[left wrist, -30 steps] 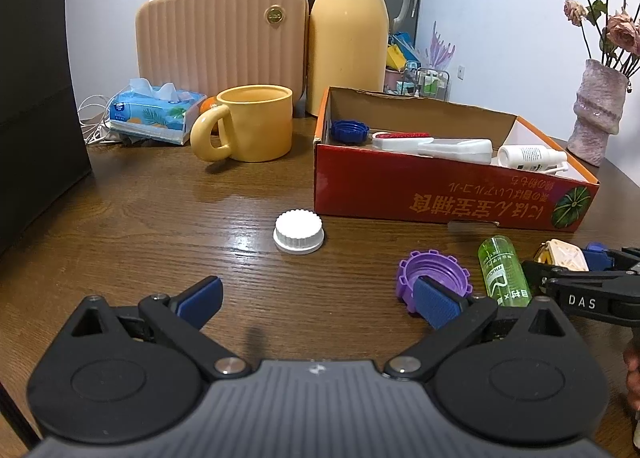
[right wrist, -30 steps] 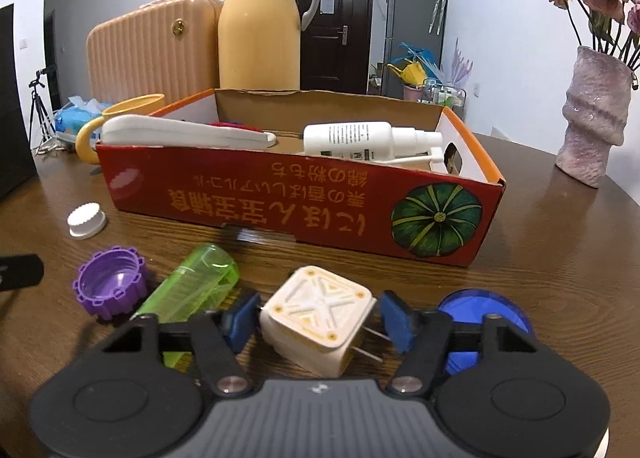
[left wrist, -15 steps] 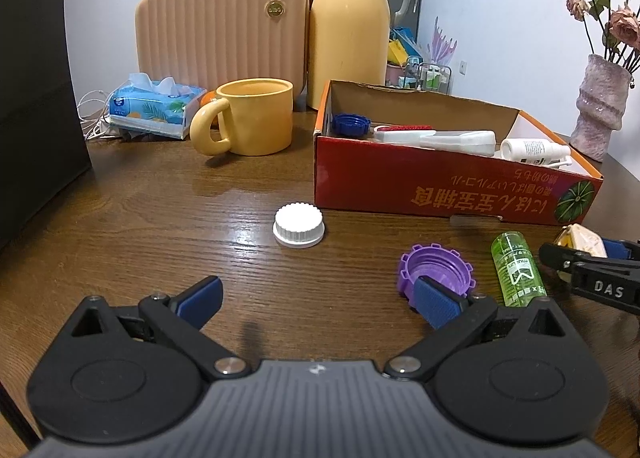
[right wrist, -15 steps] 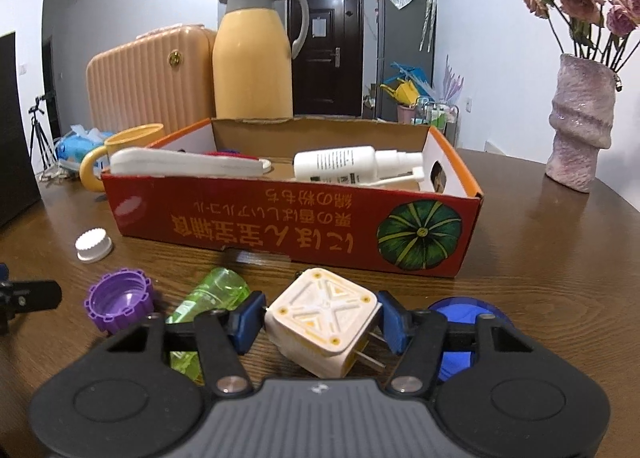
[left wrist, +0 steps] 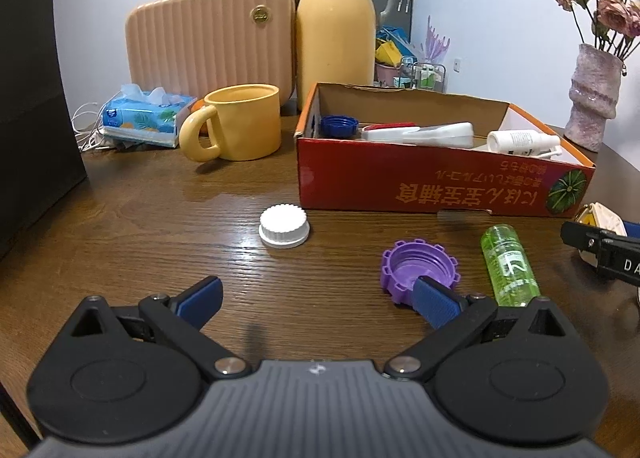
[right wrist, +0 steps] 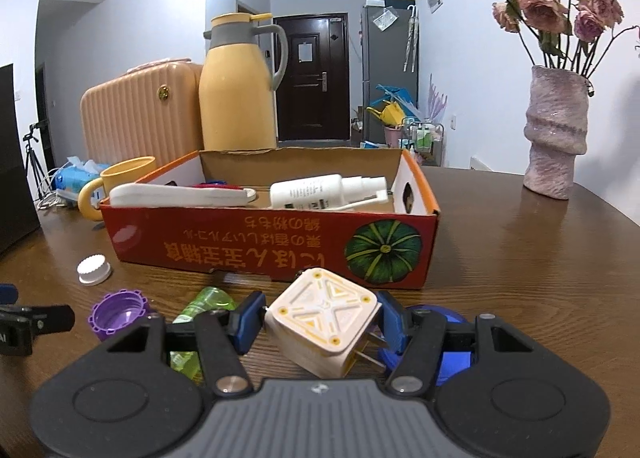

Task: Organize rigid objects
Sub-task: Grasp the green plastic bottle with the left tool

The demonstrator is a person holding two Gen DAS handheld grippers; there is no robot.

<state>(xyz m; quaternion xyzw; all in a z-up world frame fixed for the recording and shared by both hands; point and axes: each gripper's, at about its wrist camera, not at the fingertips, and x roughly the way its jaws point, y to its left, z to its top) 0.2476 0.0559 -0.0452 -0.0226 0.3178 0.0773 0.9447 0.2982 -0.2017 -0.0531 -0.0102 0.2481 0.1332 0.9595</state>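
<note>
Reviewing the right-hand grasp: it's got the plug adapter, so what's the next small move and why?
Probably carry it forward over the red box's near wall. The right tool is clamped on the plug adapter just short of the box, and bare floor shows between the white case and spray bottle.

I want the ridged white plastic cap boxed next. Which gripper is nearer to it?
Left. The left gripper hangs open just short of the ridged white plastic cap; the right gripper sits farther off.

Soft indoor light, tabletop glare, fisheye-bent edges
</note>
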